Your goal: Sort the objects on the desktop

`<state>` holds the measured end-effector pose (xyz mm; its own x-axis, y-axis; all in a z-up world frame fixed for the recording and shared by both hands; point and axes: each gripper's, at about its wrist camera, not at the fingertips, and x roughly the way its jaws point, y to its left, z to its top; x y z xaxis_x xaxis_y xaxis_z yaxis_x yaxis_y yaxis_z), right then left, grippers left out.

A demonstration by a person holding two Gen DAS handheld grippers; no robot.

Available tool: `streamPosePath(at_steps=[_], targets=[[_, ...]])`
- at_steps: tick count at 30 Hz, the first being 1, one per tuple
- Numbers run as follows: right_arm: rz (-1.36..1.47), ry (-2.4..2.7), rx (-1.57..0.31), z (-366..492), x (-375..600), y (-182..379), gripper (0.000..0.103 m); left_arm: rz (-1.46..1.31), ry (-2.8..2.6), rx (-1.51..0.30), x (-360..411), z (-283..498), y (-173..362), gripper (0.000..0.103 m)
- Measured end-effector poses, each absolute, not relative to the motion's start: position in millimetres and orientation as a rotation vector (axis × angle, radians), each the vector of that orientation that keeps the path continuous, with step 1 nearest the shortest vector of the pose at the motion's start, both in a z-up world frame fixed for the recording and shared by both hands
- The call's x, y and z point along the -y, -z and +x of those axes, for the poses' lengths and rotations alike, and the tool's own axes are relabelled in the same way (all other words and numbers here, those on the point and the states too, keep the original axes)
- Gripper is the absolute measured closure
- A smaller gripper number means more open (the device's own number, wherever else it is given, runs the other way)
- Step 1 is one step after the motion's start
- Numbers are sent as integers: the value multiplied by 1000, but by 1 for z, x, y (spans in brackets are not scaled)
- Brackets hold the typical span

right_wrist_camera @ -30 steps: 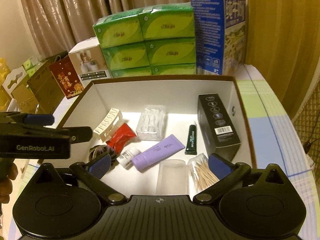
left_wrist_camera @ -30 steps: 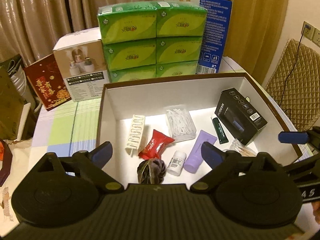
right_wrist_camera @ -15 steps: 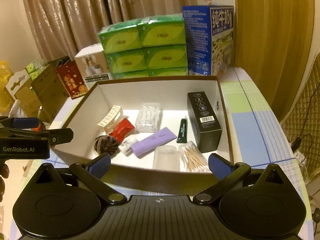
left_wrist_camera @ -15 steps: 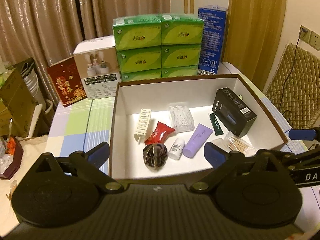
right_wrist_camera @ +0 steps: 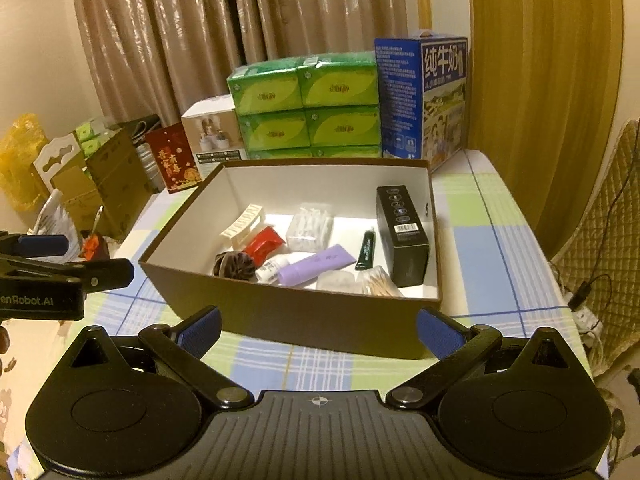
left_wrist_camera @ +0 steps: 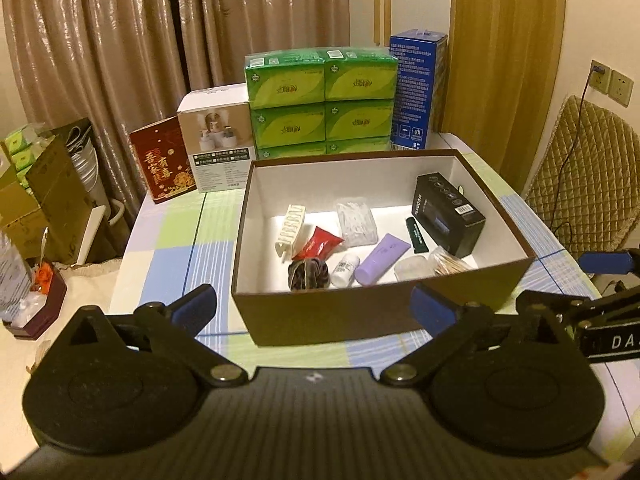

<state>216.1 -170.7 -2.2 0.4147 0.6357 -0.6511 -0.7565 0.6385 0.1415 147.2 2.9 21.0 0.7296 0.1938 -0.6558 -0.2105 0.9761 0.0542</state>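
Left gripper: jaws spread wide after opening further just now, nothing between them, touching nothing, short of the box.
Right gripper: jaws wide apart, empty, touching nothing.
Brown cardboard box with white inside: on the checked tablecloth, holding the sorted items.
Purple plastic tube: lying inside the box, beside a small white bottle.

Brown box with white inside, green tissue packs, purple tube, checked green-blue tablecloth
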Motion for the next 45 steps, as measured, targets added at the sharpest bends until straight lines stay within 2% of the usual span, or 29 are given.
streamPosePath(at_steps=[18, 45], targets=[[-218, -944, -714, 164, 222, -7, 2, -68, -283, -722, 33, 65, -35, 1], [-251, -949, -741, 116, 278, 4, 2, -56, -317, -780, 79, 3, -21, 1]])
